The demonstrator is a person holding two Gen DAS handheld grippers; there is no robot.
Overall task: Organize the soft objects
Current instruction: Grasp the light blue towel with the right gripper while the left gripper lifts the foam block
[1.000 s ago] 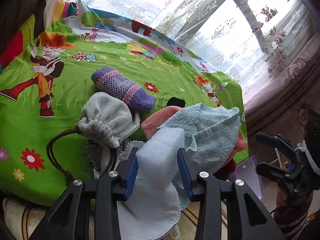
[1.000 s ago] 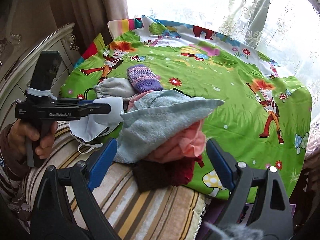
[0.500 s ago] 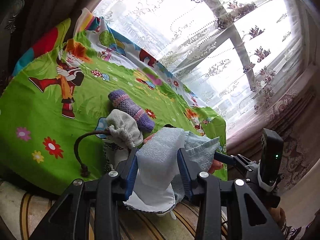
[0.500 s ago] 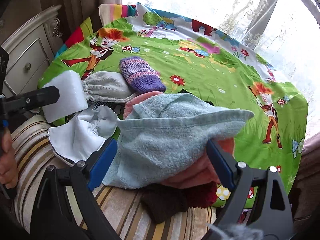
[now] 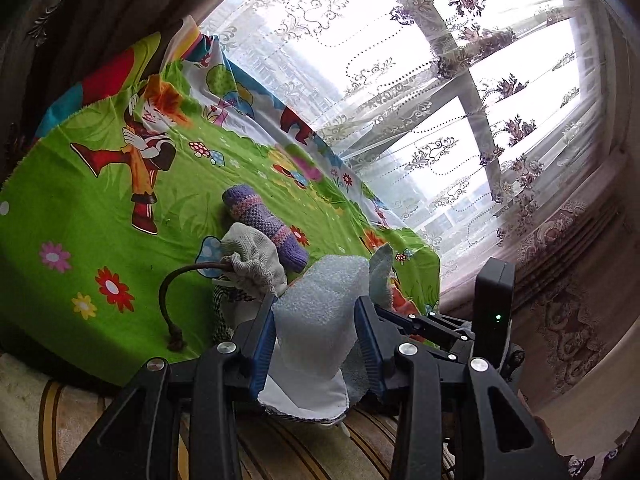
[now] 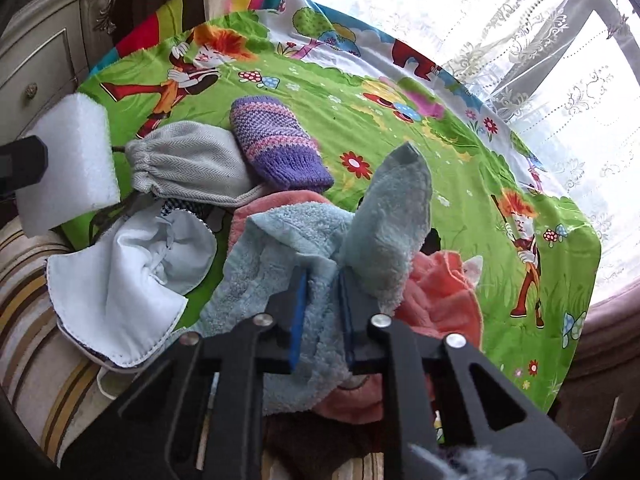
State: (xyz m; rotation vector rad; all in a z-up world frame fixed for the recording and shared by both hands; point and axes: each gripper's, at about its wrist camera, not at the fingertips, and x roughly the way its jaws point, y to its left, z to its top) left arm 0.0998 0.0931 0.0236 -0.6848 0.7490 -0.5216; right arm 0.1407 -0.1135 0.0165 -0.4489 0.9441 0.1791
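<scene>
My left gripper (image 5: 316,308) is shut on a white foam block (image 5: 324,292), held above the near edge of the pile; the block also shows at the left of the right wrist view (image 6: 68,160). My right gripper (image 6: 322,276) points down into the pile and its jaws are closing, pinching a light blue towel (image 6: 384,216) whose corner is bunched upward. Under the towel lies a coral towel (image 6: 440,292). Beside them lie a white cloth (image 6: 120,280), a grey drawstring pouch (image 6: 188,160) and a purple knitted mitten (image 6: 276,144).
The pile sits on a green cartoon-print cloth (image 6: 400,140) over a round surface. A striped cushion (image 6: 40,320) runs along the near edge, with a dark brown cloth (image 6: 312,432) on it. A cream cabinet (image 6: 36,52) stands at the left, lace curtains (image 5: 440,80) behind.
My right gripper dropped onto the light blue towel and its wide jaws closed on it, pushing a corner up. The left gripper, still on the foam block, drifted away to the left.
</scene>
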